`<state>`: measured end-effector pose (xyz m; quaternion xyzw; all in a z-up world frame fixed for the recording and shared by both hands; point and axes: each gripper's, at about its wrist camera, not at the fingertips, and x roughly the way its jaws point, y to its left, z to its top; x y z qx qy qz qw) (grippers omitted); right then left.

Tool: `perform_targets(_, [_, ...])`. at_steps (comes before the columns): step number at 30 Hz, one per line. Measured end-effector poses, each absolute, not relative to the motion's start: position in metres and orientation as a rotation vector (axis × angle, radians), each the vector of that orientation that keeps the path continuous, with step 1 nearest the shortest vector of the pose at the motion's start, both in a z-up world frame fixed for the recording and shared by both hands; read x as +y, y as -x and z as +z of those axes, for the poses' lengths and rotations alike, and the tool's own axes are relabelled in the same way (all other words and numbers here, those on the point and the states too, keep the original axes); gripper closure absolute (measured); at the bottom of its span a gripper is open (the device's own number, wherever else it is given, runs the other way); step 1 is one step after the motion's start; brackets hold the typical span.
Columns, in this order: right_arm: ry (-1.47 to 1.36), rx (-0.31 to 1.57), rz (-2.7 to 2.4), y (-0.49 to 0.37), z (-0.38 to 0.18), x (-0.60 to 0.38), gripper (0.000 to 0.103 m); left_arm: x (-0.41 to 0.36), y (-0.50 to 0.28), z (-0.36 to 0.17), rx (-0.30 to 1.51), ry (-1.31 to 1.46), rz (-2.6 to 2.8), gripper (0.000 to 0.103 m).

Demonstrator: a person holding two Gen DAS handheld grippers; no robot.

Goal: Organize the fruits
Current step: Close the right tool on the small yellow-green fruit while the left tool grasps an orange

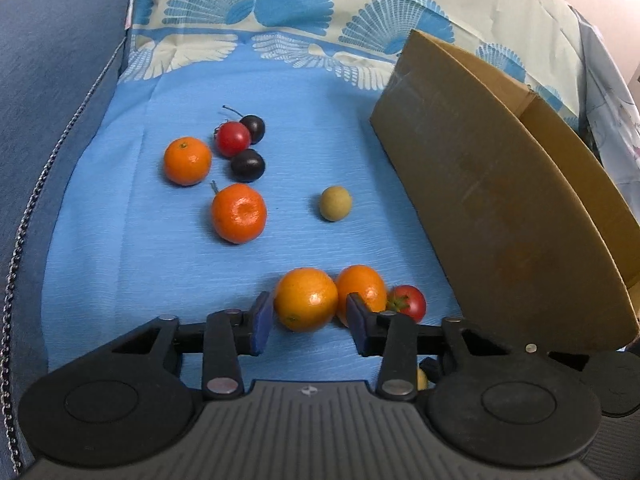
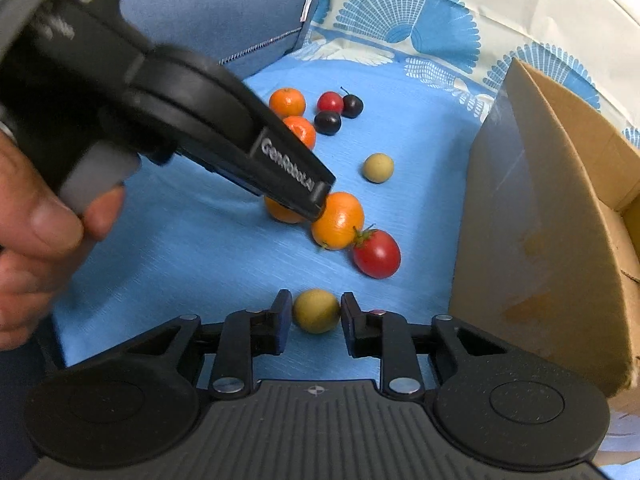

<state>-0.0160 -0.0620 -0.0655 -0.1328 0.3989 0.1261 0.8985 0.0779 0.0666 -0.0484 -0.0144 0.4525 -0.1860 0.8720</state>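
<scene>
Fruits lie on a blue cloth. My left gripper is open with an orange between its fingers, the pads a little apart from it. A second orange and a red tomato sit just right of it. My right gripper is open around a yellow-green round fruit, pads close beside it. In the right wrist view the left gripper reaches down over the oranges. Farther off lie two more oranges, a red tomato, two dark plums and another yellow-green fruit.
An open cardboard box stands at the right, its near wall tall beside the fruit. A blue cushion borders the left. A patterned cloth rises at the back. A person's hand holds the left gripper.
</scene>
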Motion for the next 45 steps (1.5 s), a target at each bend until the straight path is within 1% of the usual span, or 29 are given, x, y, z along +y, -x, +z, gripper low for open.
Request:
perform_targets(5, [0.255, 0.790, 0.274, 0.020, -0.057, -0.064, 0.076, 0.073, -0.066, -0.036, 0.911, 0.033, -0.387, 0.068])
perform_targets(6, [0.260, 0.783, 0.276, 0.021, -0.055, -0.064, 0.076, 0.073, -0.063, -0.034, 0.909, 0.022, -0.387, 0.079])
perform_targets(7, [0.261, 0.782, 0.279, 0.022, -0.054, -0.064, 0.076, 0.073, -0.061, -0.033, 0.913, 0.007, -0.382, 0.086])
perform_targets(9, [0.257, 0.798, 0.278, 0.023, -0.056, -0.066, 0.076, 0.074, -0.057, -0.030, 0.915, -0.009, -0.369, 0.086])
perform_targets(10, [0.255, 0.812, 0.278, 0.021, -0.058, -0.067, 0.076, 0.075, -0.056, -0.030, 0.921, -0.010, -0.364, 0.086])
perform_targets(12, [0.246, 0.852, 0.279, 0.019, -0.063, -0.070, 0.075, 0.075, -0.056, -0.031, 0.930, -0.006, -0.364, 0.082])
perform_targets(14, [0.239, 0.851, 0.279, 0.021, -0.063, -0.071, 0.075, 0.076, -0.057, -0.032, 0.932, 0.003, -0.356, 0.075])
perform_targets(18, [0.241, 0.844, 0.278, 0.023, -0.062, -0.071, 0.075, 0.080, -0.058, -0.032, 0.929, 0.028, -0.342, 0.072])
perform_targets(19, [0.238, 0.844, 0.279, 0.024, -0.062, -0.071, 0.075, 0.081, -0.059, -0.032, 0.934, 0.031, -0.340, 0.064])
perform_targets(20, [0.238, 0.845, 0.278, 0.024, -0.062, -0.071, 0.075, 0.081, -0.060, -0.033, 0.940, 0.030, -0.337, 0.058])
perform_targets(25, [0.236, 0.846, 0.280, 0.017, -0.064, -0.072, 0.075, 0.065, -0.060, -0.040, 0.972, -0.019, -0.403, 0.052])
perform_targets(29, [0.238, 0.844, 0.280, 0.018, -0.065, -0.071, 0.075, 0.052, -0.058, -0.046, 0.976, -0.085, -0.424, 0.052])
perform_targets(36, [0.246, 0.837, 0.277, 0.018, -0.067, -0.069, 0.075, 0.047, -0.061, -0.055, 1.015, -0.109, -0.432, 0.054])
perform_targets(39, [0.249, 0.831, 0.274, 0.019, -0.067, -0.068, 0.075, 0.045, -0.062, -0.057, 1.013, -0.124, -0.420, 0.058])
perform_targets(40, [0.249, 0.830, 0.273, 0.020, -0.067, -0.068, 0.075, 0.044, -0.062, -0.058, 1.012, -0.128, -0.417, 0.061])
perform_targets(45, [0.250, 0.819, 0.274, 0.023, -0.066, -0.069, 0.076, 0.047, -0.062, -0.056, 1.007, -0.111, -0.417, 0.062])
